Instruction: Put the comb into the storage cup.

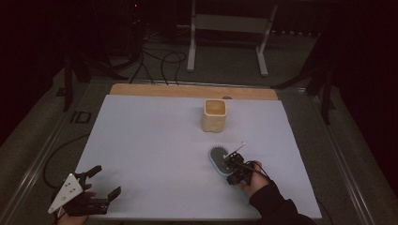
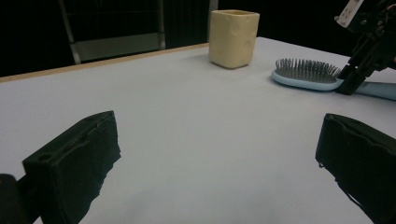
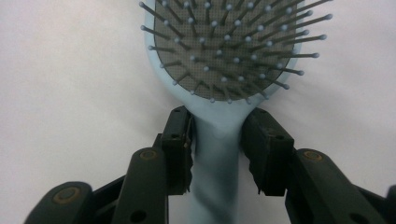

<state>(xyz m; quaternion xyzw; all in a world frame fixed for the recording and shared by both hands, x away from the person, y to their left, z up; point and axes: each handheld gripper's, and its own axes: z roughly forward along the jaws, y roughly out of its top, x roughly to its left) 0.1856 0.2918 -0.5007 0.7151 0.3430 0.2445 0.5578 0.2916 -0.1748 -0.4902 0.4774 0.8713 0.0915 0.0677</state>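
Note:
A light blue hairbrush lies bristles up on the white table sheet, right of centre. My right gripper is at the neck of the brush, just below the bristle pad. In the right gripper view both jaws press against the sides of the hairbrush handle, so the right gripper is shut on it. The left gripper view shows the hairbrush flat on the sheet with the right gripper at its handle. My left gripper rests near the front left corner, open and holding nothing.
A cream square cup stands upright behind the brush, towards the far edge; it is also in the left gripper view. A wooden strip borders the far side. Beyond it are cables and a metal stand on the floor.

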